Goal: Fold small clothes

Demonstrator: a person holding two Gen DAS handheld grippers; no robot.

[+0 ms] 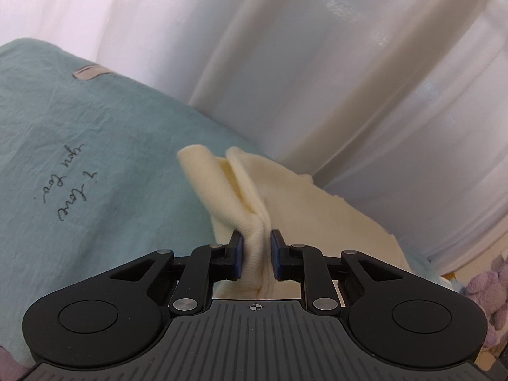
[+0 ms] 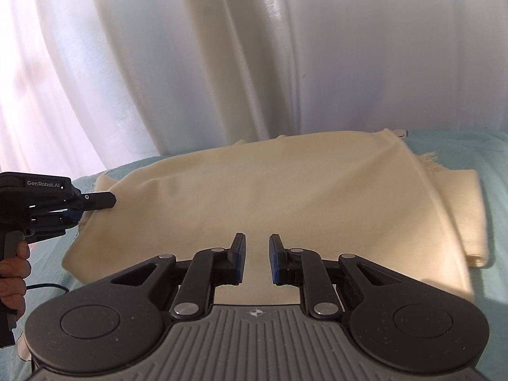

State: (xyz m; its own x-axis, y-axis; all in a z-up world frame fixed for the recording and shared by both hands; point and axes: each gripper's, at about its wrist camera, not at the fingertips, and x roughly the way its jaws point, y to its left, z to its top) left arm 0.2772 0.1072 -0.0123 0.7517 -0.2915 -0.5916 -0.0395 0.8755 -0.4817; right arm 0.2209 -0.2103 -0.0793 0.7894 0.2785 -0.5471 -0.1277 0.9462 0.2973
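The right gripper (image 2: 257,258) hung nearest, low over the near edge of the cream knit garment (image 2: 270,197). Its blue-padded jaws stood a little apart with nothing pinched between them, only the flat cloth showing beneath the gap.

To its left, the left gripper (image 1: 257,254) was clamped on a bunched ribbed fold of that same garment (image 1: 254,209), lifting the cloth into a ridge that rose away from the pads. In the right wrist view, that gripper (image 2: 95,204) reached in from the left edge, its tip at the garment's left end. A person's hand (image 2: 14,273) was wrapped round its grey handle, and white lettering on the black body read "GenRobot.AI".

The garment was pale cream, soft and finely knitted, lying mostly flat across a teal bedsheet (image 1: 95,146). Its long axis ran left to right across the right gripper's view. The right end was folded over into a narrow ribbed band, with a bit of fringe showing just behind it.

On the sheet, to the left of the lifted fold, dark handwritten script read "i love you too", seen upside down. Further along lay a small grey tag (image 1: 90,72).

At the bed's far right edge sat a purple plush toy (image 1: 489,289). Behind everything hung sheer white curtains (image 2: 254,47).
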